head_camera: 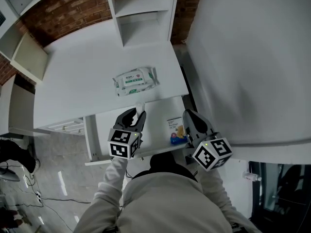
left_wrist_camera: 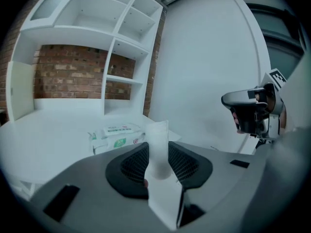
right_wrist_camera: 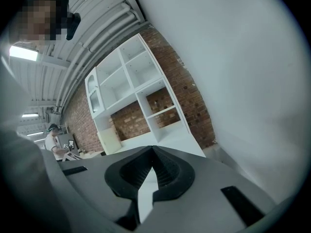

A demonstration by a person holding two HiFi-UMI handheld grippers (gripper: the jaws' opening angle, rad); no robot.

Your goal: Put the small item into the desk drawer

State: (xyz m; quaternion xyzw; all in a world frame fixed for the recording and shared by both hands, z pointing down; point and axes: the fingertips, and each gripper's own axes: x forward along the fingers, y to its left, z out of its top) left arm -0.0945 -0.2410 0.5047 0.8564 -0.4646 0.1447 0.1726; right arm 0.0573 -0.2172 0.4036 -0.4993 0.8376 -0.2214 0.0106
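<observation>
My left gripper (head_camera: 135,114) is shut on a small white item (head_camera: 140,107), an upright slim packet held between the pads (left_wrist_camera: 156,147). It hangs over the left half of the open white desk drawer (head_camera: 158,121), close to the desk's front edge. My right gripper (head_camera: 190,115) hovers at the drawer's right end, jaws closed together with nothing between them (right_wrist_camera: 152,152). It also shows in the left gripper view as the right gripper (left_wrist_camera: 252,108), raised at the right. A green-and-white wipes pack (head_camera: 136,80) (left_wrist_camera: 116,134) lies on the desk top.
Inside the drawer at the right lie a small printed box (head_camera: 174,125) and a blue item (head_camera: 178,140). White open shelving (head_camera: 141,13) stands at the desk's back against a brick wall. A large white panel (head_camera: 252,67) runs along the right.
</observation>
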